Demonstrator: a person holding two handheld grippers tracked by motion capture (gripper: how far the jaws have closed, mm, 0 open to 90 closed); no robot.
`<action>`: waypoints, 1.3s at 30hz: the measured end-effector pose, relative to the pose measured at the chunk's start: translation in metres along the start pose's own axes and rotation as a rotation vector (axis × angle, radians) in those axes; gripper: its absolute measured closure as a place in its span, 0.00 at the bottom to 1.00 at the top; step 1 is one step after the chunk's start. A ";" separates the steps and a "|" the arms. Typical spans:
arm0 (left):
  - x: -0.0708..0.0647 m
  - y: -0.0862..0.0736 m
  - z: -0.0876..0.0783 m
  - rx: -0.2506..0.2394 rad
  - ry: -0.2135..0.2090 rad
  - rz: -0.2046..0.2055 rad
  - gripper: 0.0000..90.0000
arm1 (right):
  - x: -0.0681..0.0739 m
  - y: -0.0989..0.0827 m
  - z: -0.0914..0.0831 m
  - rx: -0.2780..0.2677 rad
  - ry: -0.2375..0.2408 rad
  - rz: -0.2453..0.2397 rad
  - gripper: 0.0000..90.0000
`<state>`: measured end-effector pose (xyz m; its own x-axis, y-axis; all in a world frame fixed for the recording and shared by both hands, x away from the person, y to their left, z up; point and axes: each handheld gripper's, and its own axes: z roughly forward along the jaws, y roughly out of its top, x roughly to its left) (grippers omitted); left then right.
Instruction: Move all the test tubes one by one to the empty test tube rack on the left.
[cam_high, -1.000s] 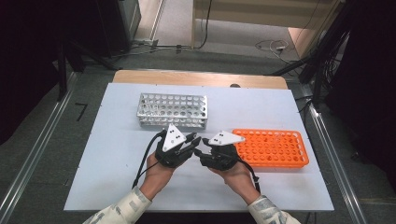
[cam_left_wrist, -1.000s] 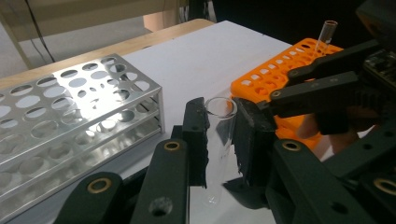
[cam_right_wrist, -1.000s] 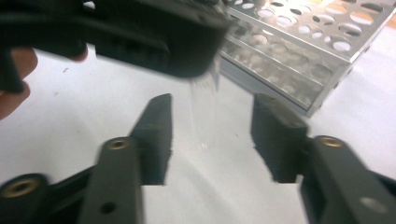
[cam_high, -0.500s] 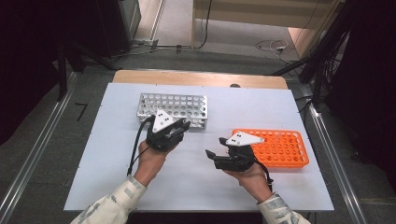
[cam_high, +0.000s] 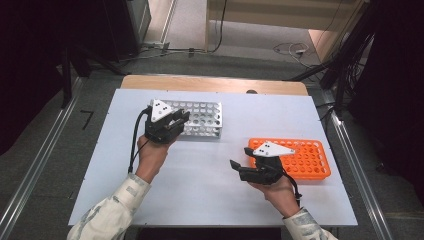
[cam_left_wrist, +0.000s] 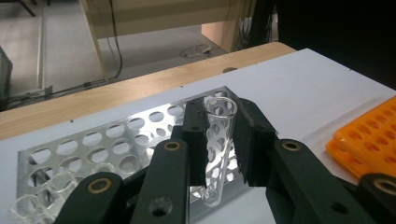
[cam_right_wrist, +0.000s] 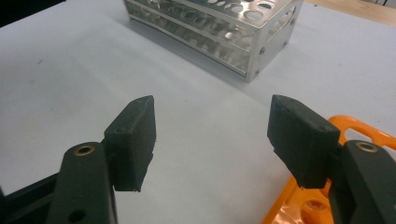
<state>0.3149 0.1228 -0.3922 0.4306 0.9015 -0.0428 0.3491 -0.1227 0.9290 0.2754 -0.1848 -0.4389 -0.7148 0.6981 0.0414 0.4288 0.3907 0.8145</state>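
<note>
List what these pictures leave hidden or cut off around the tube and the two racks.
- Glass tube, left gripper view: the left tongs cover its sides.
- Metal rack, left gripper view: the tongs' arms hide its near edge.
- Orange rack, right gripper view: cut off by the frame edge and the open right tongs.

Parted hand-held gripper (cam_right_wrist: 212, 140) (empty) over white table (cam_right_wrist: 70, 70)
</note>
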 end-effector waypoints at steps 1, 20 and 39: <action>0.002 0.001 0.000 0.000 0.005 -0.003 0.84 | -0.001 -0.001 0.000 0.001 -0.003 0.003 0.35; 0.034 0.008 0.011 -0.007 0.116 -0.034 0.84 | -0.006 -0.004 -0.004 0.000 -0.016 0.012 0.35; 0.038 -0.006 0.020 0.005 0.134 -0.026 0.83 | -0.006 -0.005 -0.003 0.003 -0.017 0.012 0.36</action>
<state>0.3455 0.1496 -0.4065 0.3064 0.9518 -0.0165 0.3625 -0.1006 0.9265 0.2761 -0.1927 -0.4410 -0.6997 0.7132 0.0413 0.4389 0.3836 0.8125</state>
